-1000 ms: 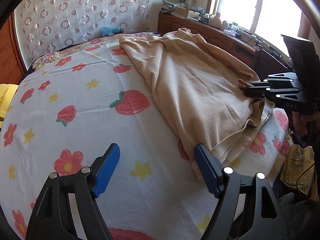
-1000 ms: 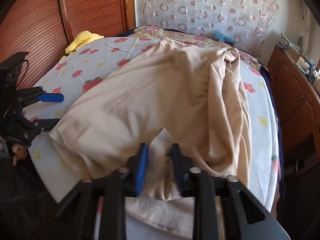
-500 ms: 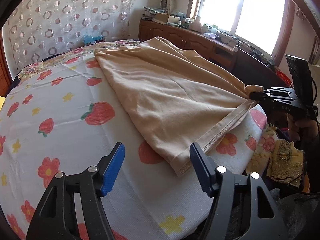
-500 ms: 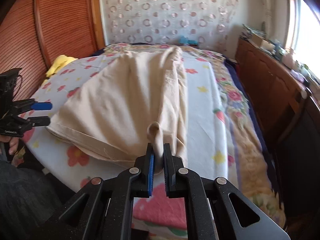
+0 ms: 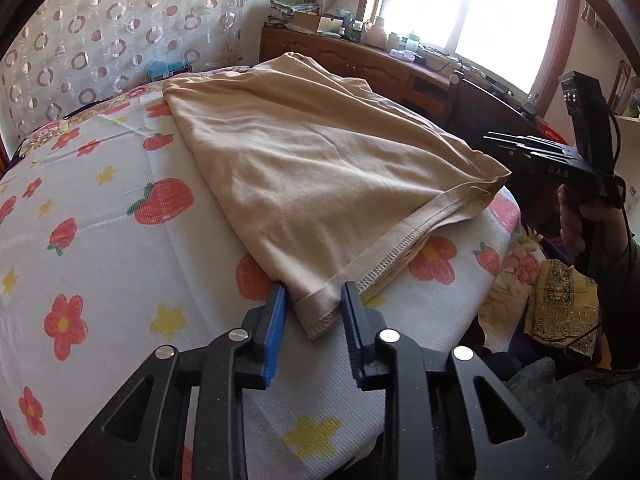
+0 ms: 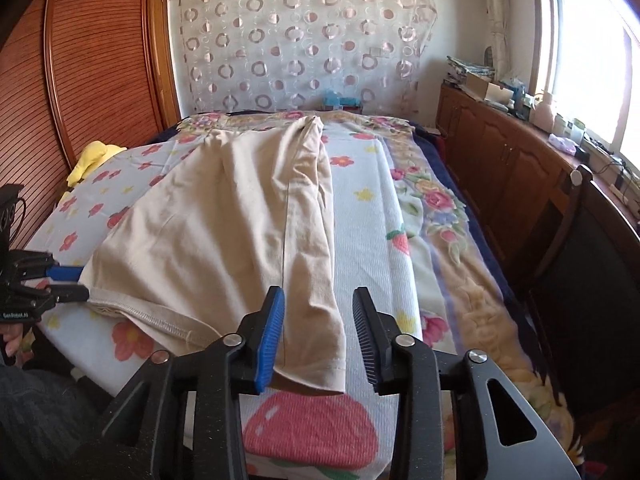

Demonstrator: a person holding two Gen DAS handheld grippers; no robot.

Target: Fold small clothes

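Strawberry-print bed [image 5: 120, 280] under beige garment [image 5: 320, 184], yellow cloth [image 6: 94, 156].

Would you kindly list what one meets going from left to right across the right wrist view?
Left tool → yellow cloth → beige garment → right tool → floral blanket → wooden cabinet → window.

Garment [image 6: 224, 216] lies on the bedsheet [image 6: 368, 248], running lengthwise from the near edge toward the curtain [image 6: 304, 40] behind the bed. Left gripper [image 5: 312, 312] at the near hem corner, fabric between its fingers. Right gripper [image 6: 320, 332] straddles the opposite near corner. Cabinet [image 6: 508, 164] stands to the right of the bed, wardrobe [image 6: 80, 80] to its left.
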